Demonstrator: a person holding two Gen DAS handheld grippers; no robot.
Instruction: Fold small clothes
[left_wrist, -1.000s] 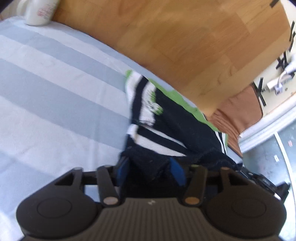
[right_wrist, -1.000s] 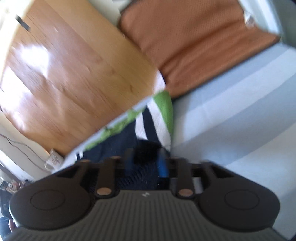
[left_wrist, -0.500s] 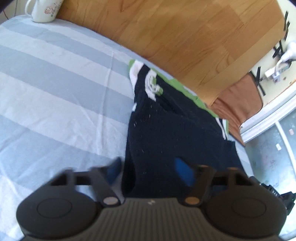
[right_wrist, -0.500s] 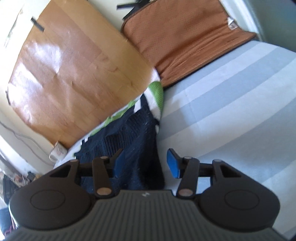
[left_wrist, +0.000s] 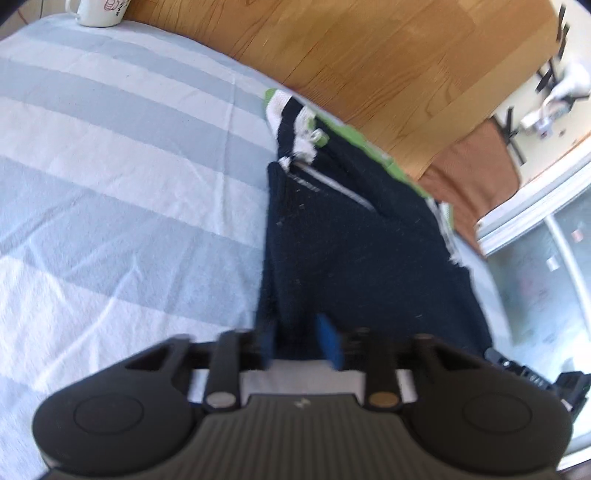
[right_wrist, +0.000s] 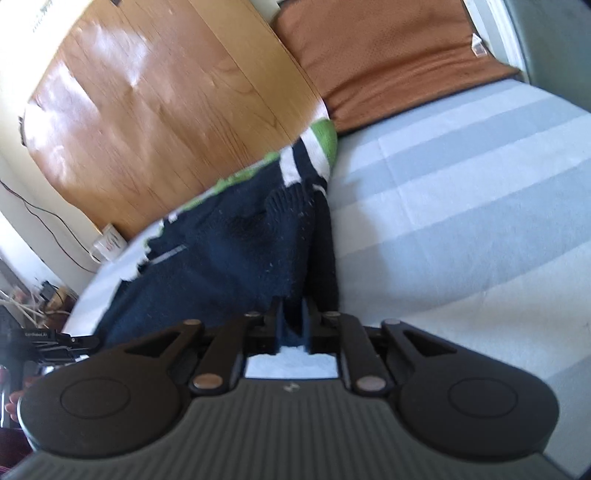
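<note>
A blue-and-white striped bed sheet is overlain by a dark navy sweater, a white mug and a brown cushion.

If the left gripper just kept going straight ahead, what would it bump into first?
The dark knitted garment: the left gripper already has its near edge between its jaws. Beyond it stands the wooden board, though depth is hard to judge.
</note>
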